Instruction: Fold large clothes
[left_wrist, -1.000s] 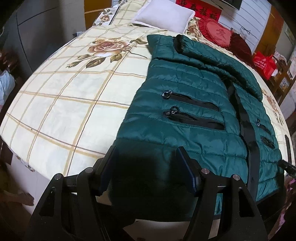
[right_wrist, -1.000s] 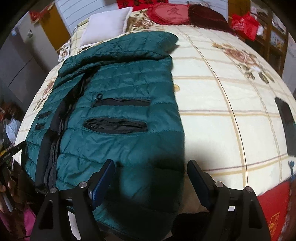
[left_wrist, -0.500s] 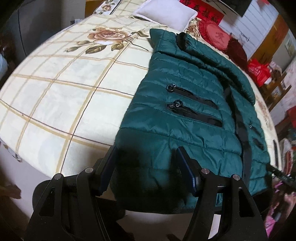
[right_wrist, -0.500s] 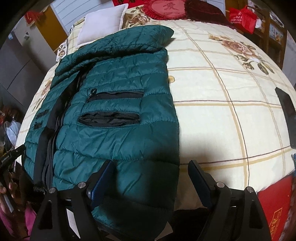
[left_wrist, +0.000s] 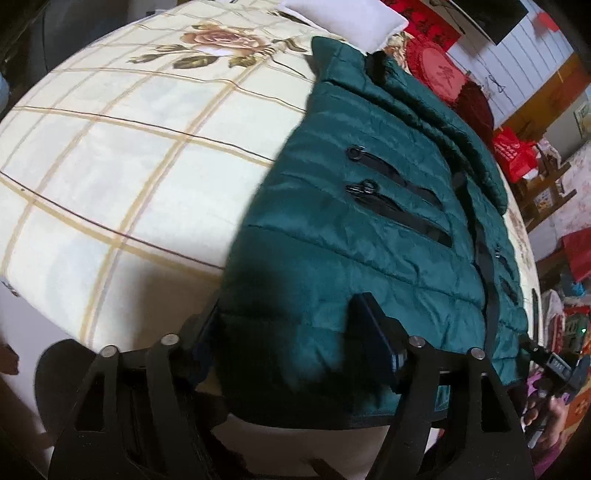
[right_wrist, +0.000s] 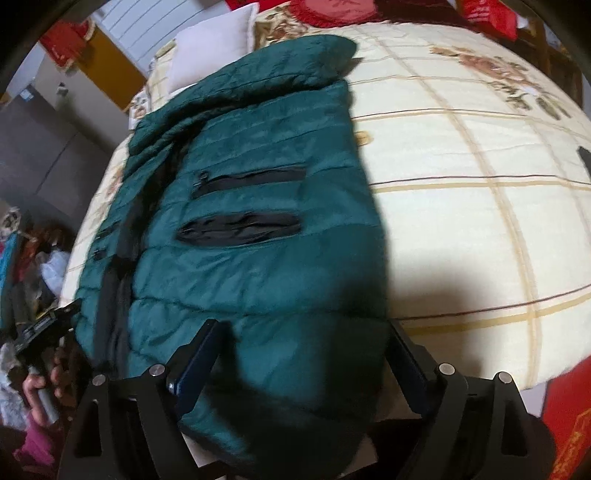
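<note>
Centrally, the green puffer jacket (left_wrist: 369, 236) is spread on the bed (left_wrist: 110, 166); its hem is straddled by the left hand-held gripper (left_wrist: 291, 343) and right hand-held gripper (right_wrist: 299, 354), both held apart.

I look across a bed (left_wrist: 122, 177) covered by a cream spread with tan checks and printed roses. At its far end lies a white pillow (left_wrist: 343, 14), with a round red cushion (left_wrist: 439, 72) and a dark red one (left_wrist: 474, 99) beside it. Behind them the wall (left_wrist: 517, 74) is white panelling with red hangings. A red bag (left_wrist: 513, 153) sits on wooden furniture to one side. Grey cabinet doors (right_wrist: 48, 155) stand on the other side.
</note>
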